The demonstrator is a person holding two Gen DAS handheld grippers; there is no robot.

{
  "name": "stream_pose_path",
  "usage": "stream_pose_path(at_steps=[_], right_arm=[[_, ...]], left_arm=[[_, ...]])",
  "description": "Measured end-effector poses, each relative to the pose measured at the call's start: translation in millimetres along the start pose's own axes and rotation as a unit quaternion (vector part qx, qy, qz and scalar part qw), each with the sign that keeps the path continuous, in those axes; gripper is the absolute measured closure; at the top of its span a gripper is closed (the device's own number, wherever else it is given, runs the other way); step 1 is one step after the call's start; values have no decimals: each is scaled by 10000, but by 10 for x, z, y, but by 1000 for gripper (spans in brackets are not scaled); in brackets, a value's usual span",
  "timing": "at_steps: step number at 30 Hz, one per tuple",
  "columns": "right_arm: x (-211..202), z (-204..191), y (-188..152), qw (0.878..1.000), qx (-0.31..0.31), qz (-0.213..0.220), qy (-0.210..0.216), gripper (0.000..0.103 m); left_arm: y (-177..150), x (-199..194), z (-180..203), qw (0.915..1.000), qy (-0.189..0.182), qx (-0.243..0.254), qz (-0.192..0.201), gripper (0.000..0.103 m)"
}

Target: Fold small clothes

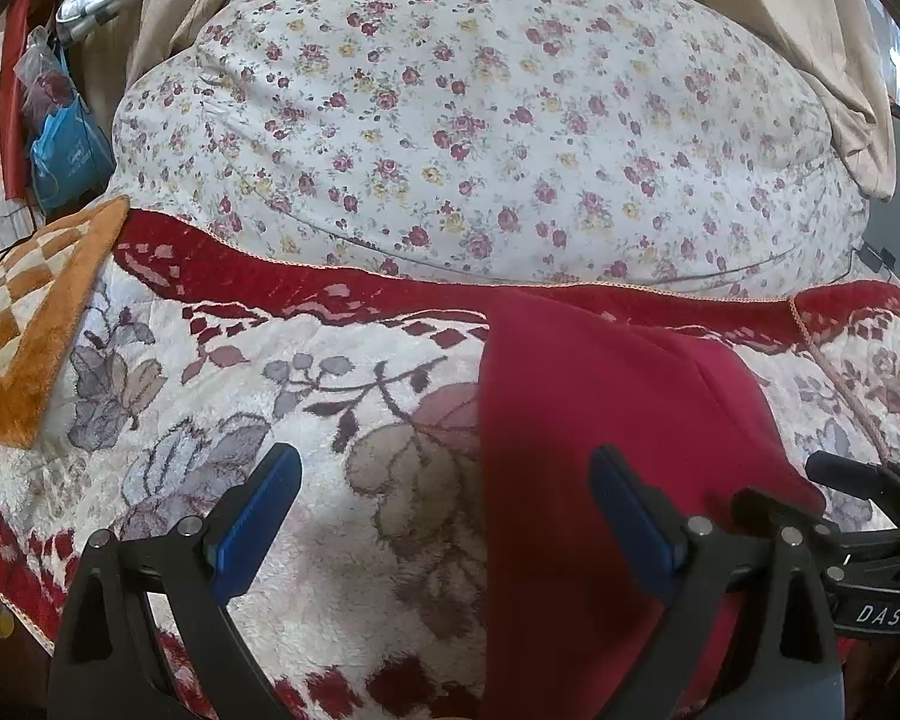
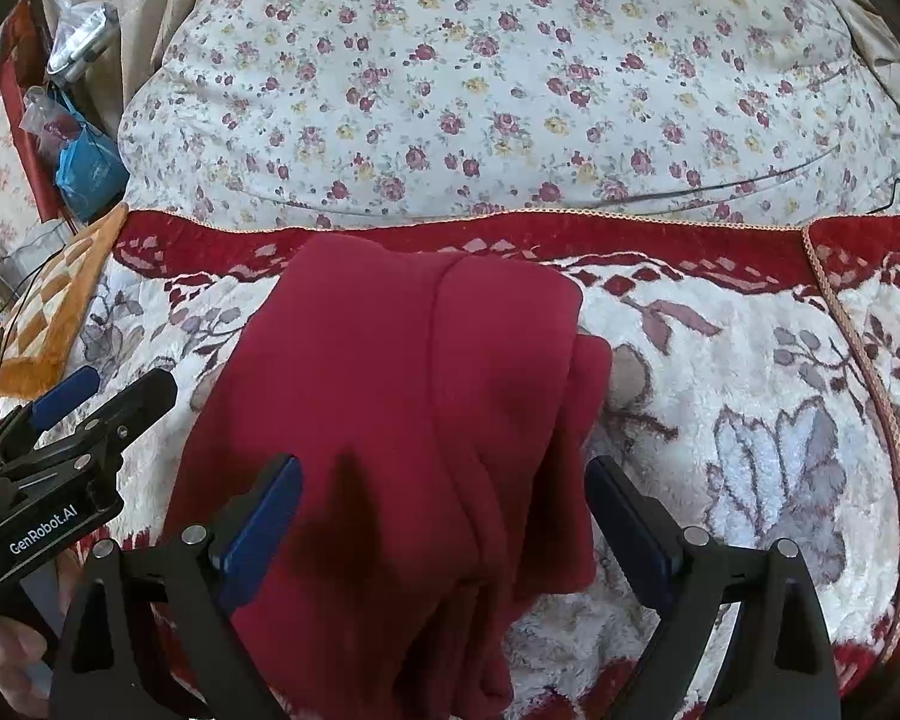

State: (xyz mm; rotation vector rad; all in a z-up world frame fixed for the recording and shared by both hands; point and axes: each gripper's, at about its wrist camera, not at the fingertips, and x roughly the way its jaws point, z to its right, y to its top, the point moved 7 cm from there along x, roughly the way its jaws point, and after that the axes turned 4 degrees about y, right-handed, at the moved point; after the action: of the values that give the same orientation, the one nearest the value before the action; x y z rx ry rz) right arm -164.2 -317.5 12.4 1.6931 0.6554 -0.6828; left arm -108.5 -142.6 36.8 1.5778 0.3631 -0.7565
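Evidently, the red garment point(image 2: 402, 396) is already doubled into a layered bundle at frame centre on the floral blanket point(image 2: 720, 372). Both the left gripper point(image 1: 444, 516) and the right gripper point(image 2: 444, 516) are seen spread wide, nothing grasped. A final fold or tidying is judged outstanding.

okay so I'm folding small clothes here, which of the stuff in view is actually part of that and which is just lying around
Part of the job:
- red garment, lying partly folded on the floral blanket
- left gripper, open
- right gripper, open

Just lying about:
- flowered pillow
- orange checkered mat
- blue bag
- beige curtain
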Motion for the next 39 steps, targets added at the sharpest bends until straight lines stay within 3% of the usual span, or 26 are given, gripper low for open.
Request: stream_pose_path(at_steps=[39], right_arm=[[68, -50, -74, 9999, -26, -134, 80, 6]], left_arm=[[-53, 45, -29, 9999, -12, -12, -111, 7]])
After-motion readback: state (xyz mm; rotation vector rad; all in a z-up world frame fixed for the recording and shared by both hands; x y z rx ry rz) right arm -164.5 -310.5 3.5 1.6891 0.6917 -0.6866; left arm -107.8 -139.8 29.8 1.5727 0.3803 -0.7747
